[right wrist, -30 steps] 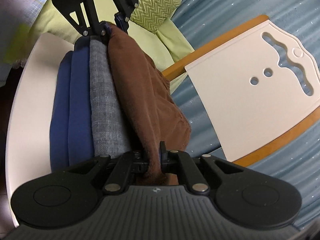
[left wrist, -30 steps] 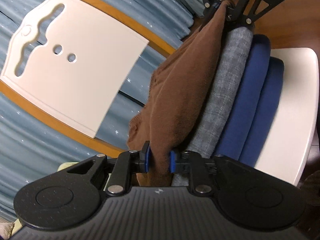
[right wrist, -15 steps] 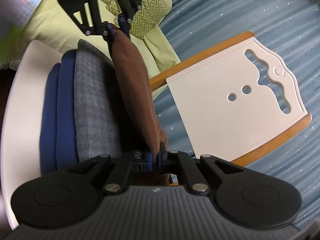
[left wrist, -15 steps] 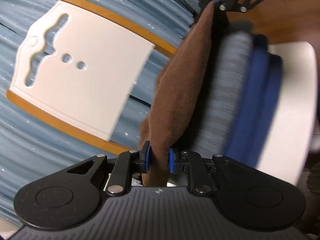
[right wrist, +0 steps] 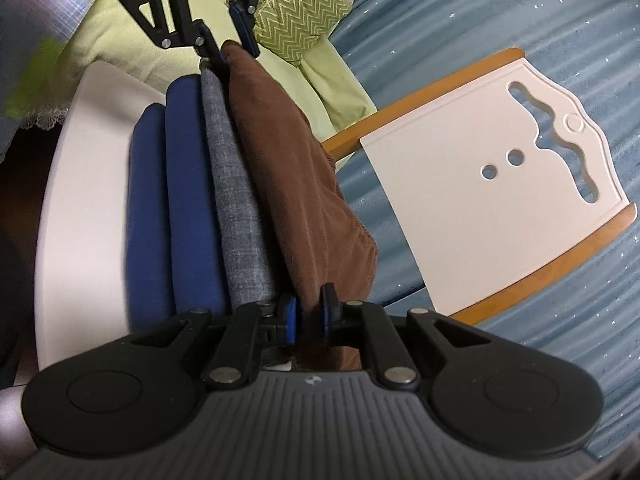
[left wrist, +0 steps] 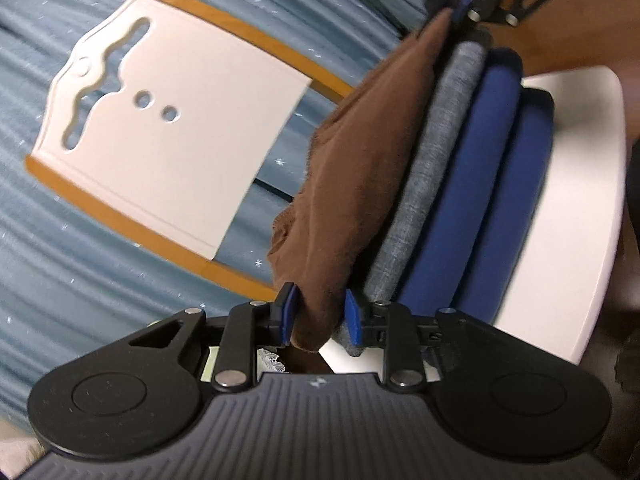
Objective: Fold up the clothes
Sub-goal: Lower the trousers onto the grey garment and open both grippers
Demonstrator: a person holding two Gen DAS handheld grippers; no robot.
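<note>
**Brown garment pinched at both ends**

The left gripper (left wrist: 318, 314) and right gripper (right wrist: 310, 312) each pinch an end of the folded brown garment (left wrist: 360, 184), which lies atop the stacked grey cloth (left wrist: 436, 168) and blue clothes (left wrist: 480, 200) on the white table (left wrist: 576, 208).

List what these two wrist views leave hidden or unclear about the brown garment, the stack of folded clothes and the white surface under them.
- Brown garment: its underside, covered by its own fold in both views.
- Grey cloth and blue cloths: only edges show, so their type stays unknown.
- White surface: far side cut off by the left view's edge.
- Right gripper: fingers hide the held edge.
</note>
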